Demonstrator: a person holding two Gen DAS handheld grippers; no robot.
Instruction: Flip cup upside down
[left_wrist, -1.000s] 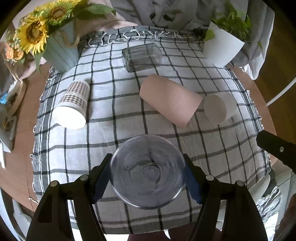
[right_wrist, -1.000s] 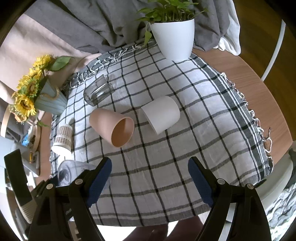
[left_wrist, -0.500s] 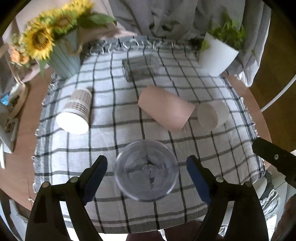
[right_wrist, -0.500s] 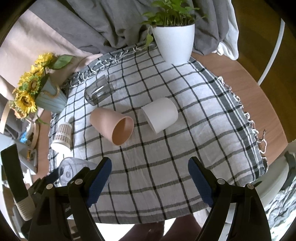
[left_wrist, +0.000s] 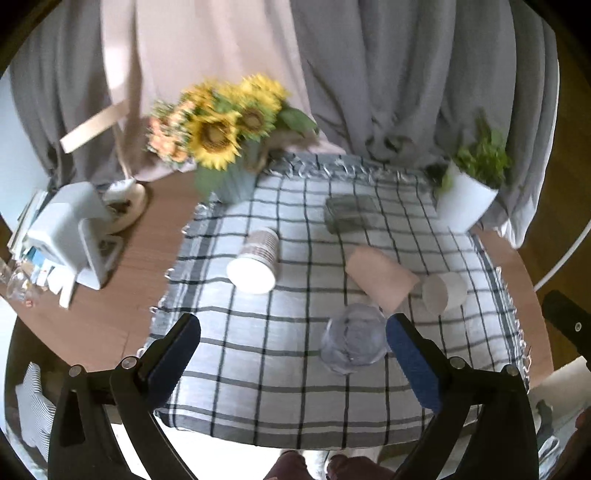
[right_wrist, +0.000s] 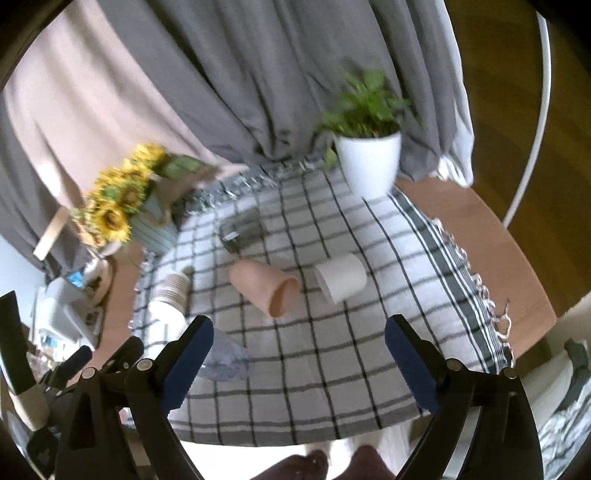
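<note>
A clear glass cup stands upside down on the checked cloth near its front edge; in the right wrist view it shows partly behind my finger. My left gripper is open and empty, pulled back, with the glass just inside its right finger. My right gripper is open and empty above the cloth's front. A pink cup, a white cup, a patterned cup and a clear tumbler lie on their sides.
A sunflower vase stands at the back left and a white plant pot at the back right. A white appliance and clutter sit on the bare wood to the left. Curtains hang behind.
My left gripper opened, let go of the clear glass and drew back and up. The glass stays upside down on the cloth. My right gripper also rose and tilted back.
</note>
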